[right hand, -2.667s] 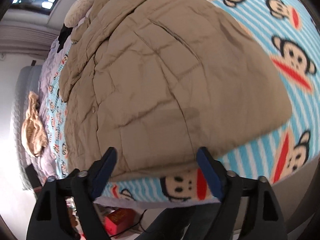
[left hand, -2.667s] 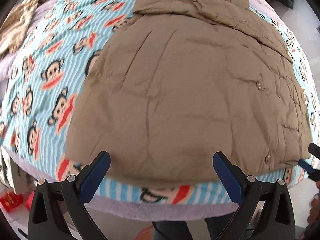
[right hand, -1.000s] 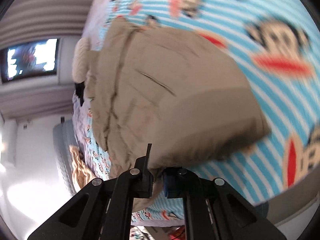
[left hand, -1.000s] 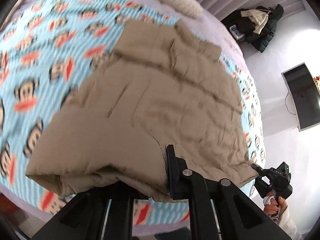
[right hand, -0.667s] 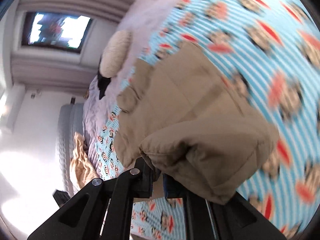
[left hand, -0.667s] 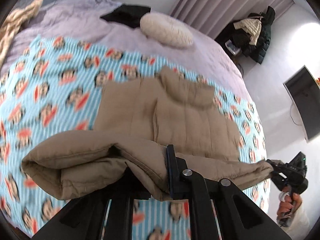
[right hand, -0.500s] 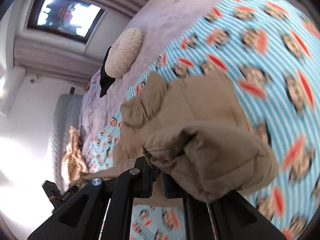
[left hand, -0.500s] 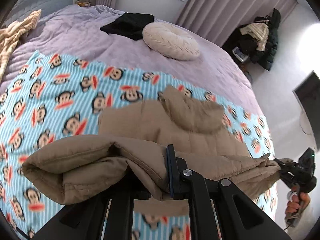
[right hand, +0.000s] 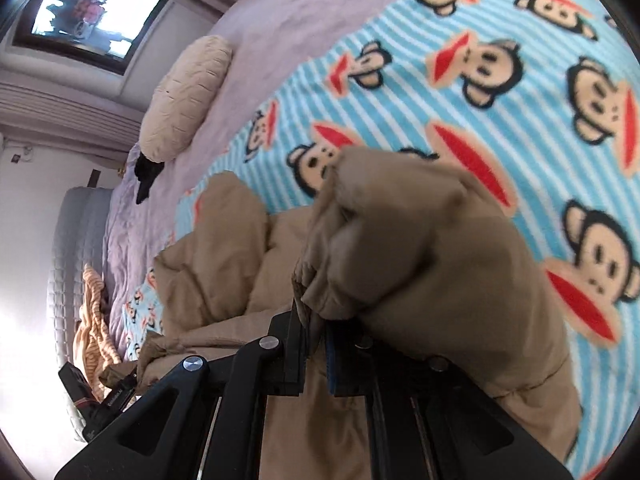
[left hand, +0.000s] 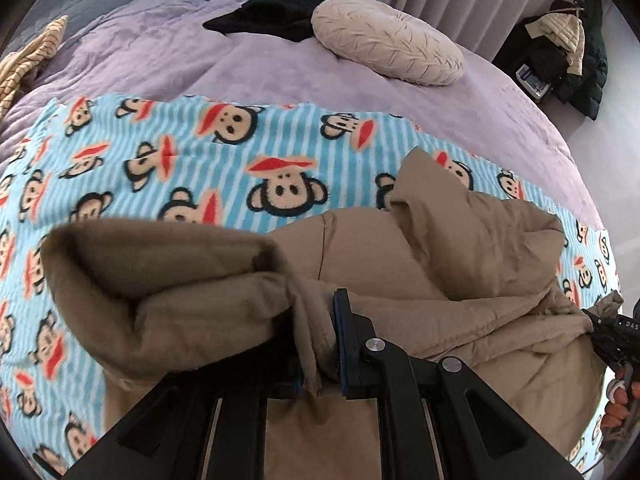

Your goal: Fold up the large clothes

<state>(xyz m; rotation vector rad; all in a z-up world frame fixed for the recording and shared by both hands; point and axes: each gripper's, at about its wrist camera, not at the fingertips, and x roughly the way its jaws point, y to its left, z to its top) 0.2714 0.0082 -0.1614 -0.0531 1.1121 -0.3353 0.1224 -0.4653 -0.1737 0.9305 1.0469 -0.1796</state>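
Both the left gripper (left hand: 320,344) and right gripper (right hand: 316,344) are clamped on the jacket (left hand: 460,280) hem, raised above the blanket (left hand: 160,168), apparently mid-fold; next, lay it toward the collar.

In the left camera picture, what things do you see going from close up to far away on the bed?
left gripper → tan coat → monkey blanket → purple cover → round pillow

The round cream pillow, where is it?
In the left wrist view the round cream pillow lies at the top on the purple bedspread, right beside the black garment and beyond the monkey blanket.
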